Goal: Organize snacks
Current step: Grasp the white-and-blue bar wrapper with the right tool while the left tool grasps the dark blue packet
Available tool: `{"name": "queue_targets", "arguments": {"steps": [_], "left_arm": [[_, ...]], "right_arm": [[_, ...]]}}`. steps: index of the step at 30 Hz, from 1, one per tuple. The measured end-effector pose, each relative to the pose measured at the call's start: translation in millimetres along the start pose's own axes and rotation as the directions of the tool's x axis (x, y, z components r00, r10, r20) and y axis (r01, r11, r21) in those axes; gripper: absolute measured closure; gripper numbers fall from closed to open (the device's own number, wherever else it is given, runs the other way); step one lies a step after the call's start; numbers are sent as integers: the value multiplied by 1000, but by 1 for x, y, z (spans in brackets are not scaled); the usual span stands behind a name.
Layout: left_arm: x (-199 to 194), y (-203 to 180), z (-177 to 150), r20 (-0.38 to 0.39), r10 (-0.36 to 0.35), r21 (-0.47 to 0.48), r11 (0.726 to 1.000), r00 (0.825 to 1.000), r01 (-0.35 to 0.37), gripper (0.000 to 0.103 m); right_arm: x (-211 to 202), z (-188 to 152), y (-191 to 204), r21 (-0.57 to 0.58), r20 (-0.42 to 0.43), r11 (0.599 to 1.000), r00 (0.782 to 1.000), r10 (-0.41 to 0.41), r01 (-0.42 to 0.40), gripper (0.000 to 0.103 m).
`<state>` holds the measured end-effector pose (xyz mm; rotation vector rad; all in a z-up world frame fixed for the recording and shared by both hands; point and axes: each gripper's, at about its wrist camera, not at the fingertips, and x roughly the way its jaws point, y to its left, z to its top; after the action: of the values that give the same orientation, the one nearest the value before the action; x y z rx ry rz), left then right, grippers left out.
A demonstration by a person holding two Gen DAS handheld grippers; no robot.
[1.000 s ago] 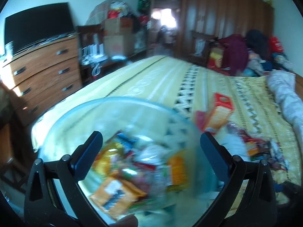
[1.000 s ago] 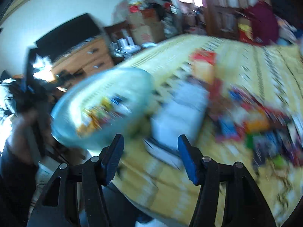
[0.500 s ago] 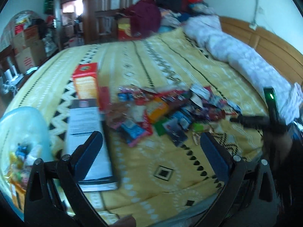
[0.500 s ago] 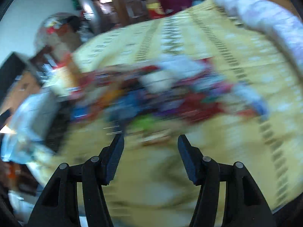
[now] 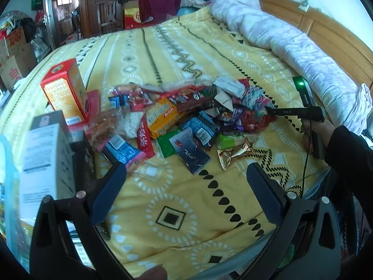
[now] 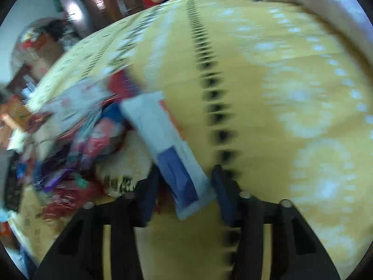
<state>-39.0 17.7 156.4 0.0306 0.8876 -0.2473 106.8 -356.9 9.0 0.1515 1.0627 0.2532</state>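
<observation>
Your right tool [image 6: 184, 186] is closing its jaws around a white-and-blue packet [image 6: 167, 144] at the edge of the snack pile [image 5: 186, 119] on the yellow bed [image 5: 177, 217]; your left tool [image 5: 186, 191] is hanging wide open and empty above the bedspread, near the pile

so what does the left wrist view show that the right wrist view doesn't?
Left wrist only: the open, empty left gripper, the orange-red box, the green packet, the right hand.
Right wrist only: the right gripper closing around a white-and-blue packet, though blur hides any contact.
Both: the snack pile on the yellow bedspread.
</observation>
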Motion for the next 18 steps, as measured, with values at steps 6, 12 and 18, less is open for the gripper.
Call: {"name": "queue_targets", "arguments": {"steps": [6, 12, 18], "left_arm": [[11, -4, -7, -29, -16, -27, 1000, 999, 15, 0], [33, 9, -14, -66, -53, -112, 993, 996, 45, 0], [88, 17, -8, -104, -173, -249, 958, 979, 143, 22]], "right_arm": [[-15, -34, 83, -120, -67, 982, 988, 140, -147, 70], [-49, -86, 137, -147, -77, 975, 985, 158, -168, 72], [-61, -126, 124, -20, -49, 995, 994, 99, -100, 71]]}}
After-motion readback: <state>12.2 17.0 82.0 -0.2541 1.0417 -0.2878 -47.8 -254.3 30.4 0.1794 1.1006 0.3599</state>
